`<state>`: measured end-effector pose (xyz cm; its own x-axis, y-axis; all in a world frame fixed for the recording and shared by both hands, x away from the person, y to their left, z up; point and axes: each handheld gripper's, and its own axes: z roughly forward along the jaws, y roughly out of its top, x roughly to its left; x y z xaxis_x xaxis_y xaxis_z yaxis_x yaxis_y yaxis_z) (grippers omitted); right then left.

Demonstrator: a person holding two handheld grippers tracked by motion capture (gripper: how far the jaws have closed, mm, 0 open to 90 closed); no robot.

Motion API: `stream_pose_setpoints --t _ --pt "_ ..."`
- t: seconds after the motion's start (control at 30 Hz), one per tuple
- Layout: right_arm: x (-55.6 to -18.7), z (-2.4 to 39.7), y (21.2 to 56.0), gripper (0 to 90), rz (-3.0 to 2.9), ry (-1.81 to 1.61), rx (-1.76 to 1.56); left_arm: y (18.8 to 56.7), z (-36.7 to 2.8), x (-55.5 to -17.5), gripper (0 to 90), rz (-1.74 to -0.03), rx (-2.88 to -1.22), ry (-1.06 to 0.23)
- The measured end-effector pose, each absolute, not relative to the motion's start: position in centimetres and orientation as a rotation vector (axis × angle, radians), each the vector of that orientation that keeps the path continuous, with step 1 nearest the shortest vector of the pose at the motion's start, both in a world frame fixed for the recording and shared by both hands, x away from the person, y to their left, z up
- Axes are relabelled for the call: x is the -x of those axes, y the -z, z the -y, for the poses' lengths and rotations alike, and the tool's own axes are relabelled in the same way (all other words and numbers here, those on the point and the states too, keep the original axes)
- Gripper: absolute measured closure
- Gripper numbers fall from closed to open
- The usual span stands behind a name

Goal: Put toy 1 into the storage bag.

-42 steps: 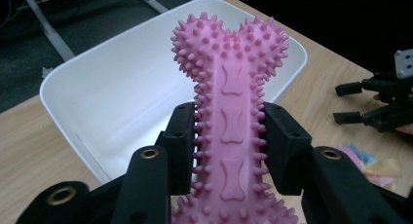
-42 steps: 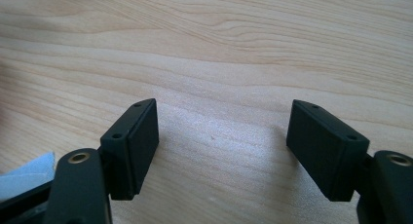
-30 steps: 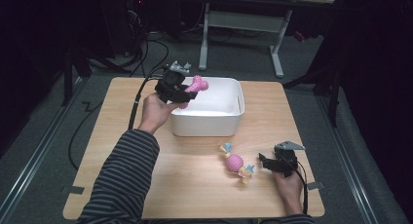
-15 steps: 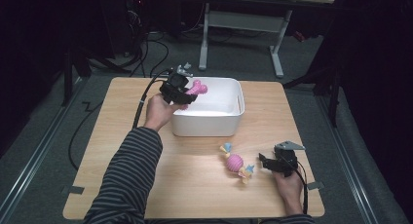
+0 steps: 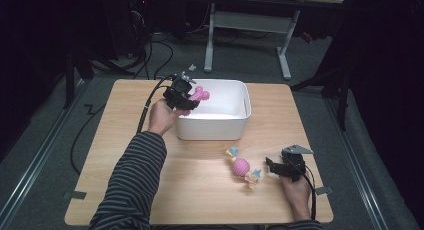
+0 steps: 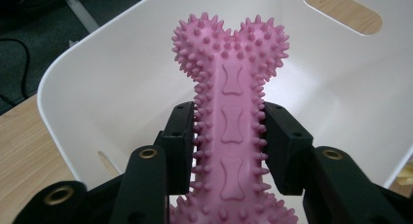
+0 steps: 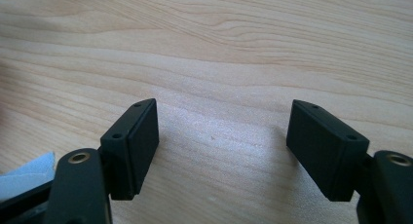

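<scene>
A pink spiky bone toy is clamped at its shaft between the jaws of my left gripper. It hangs over the left rim of the white bin, knobbed end pointing inward. My right gripper rests low over the table near the front right, jaws wide open with bare wood between them. Just left of it lies a pink ball toy with yellow and blue ends.
The wooden table has tape marks at its front corners. The bin has an oval handle slot in its far wall. A white desk frame and cables stand on the dark floor beyond the table.
My left gripper has carried the pink bone a little nearer and lower over the bin's left rim. The right gripper and the ball toy have stayed where they were.
</scene>
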<state>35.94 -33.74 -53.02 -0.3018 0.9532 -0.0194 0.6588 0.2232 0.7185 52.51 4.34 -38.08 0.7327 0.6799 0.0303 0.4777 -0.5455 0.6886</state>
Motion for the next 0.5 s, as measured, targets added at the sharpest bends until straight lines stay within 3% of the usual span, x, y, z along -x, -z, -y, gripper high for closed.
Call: stream_pose_setpoints --t 0.5 --pt "-35.94 33.75 53.02 28.0 -2.041 -0.848 -1.482 39.0 -4.2 -52.57 58.1 -0.868 -2.302 -0.393"
